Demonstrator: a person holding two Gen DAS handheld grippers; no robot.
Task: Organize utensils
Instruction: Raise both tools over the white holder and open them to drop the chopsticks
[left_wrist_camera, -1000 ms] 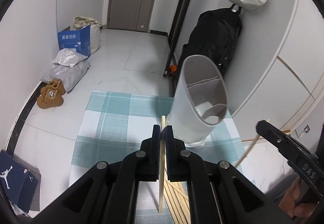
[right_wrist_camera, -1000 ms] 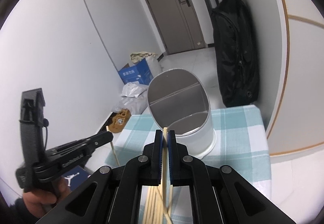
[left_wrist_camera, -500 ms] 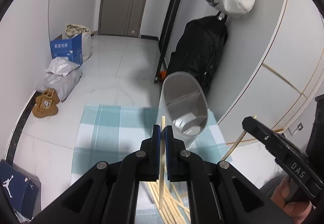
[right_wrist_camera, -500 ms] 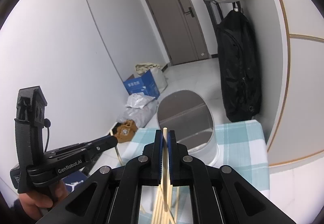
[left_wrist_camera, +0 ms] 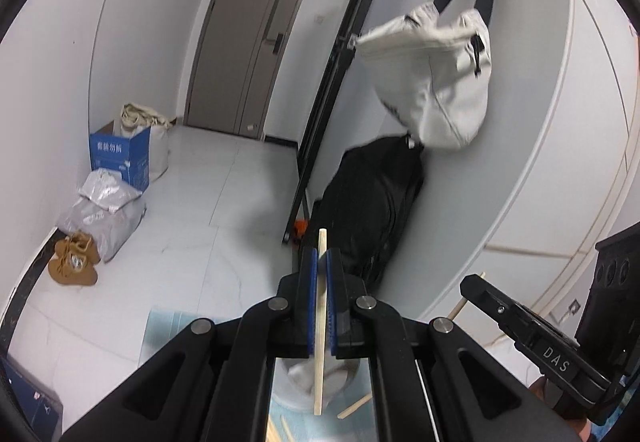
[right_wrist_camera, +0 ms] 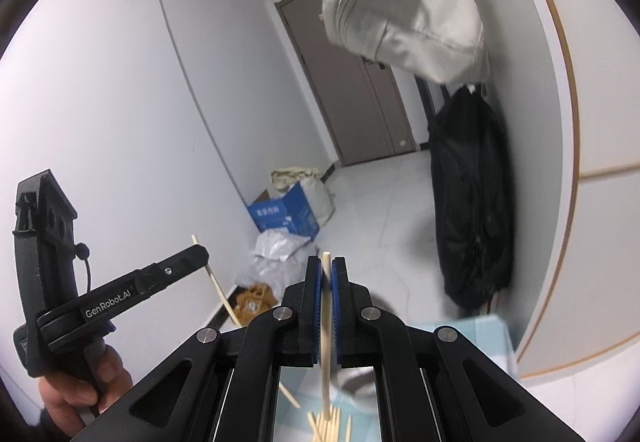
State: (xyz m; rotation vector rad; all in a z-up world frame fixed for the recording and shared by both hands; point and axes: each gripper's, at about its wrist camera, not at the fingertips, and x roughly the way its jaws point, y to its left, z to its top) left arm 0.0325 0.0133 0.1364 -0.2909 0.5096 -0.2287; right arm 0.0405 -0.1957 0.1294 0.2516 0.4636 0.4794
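Note:
My left gripper (left_wrist_camera: 321,262) is shut on a wooden chopstick (left_wrist_camera: 320,326) held upright; it also shows in the right wrist view (right_wrist_camera: 198,256). My right gripper (right_wrist_camera: 327,270) is shut on another wooden chopstick (right_wrist_camera: 326,338); it shows in the left wrist view (left_wrist_camera: 474,282). Both are raised high above the table. The white utensil holder (left_wrist_camera: 308,382) is mostly hidden under the left gripper and shows in the right wrist view (right_wrist_camera: 358,386). Several loose chopsticks (right_wrist_camera: 328,428) lie on the checked cloth (right_wrist_camera: 486,342).
A white bag (left_wrist_camera: 436,82) hangs on the wall above a black backpack (left_wrist_camera: 372,202). On the floor at the left stand a blue box (left_wrist_camera: 120,156), a grey bag (left_wrist_camera: 102,210) and brown shoes (left_wrist_camera: 74,262). A door (left_wrist_camera: 248,54) is at the back.
Both grippers have risen and tilted up with their chopsticks. The holder and cloth have dropped to the bottom of both views, largely behind the grippers.

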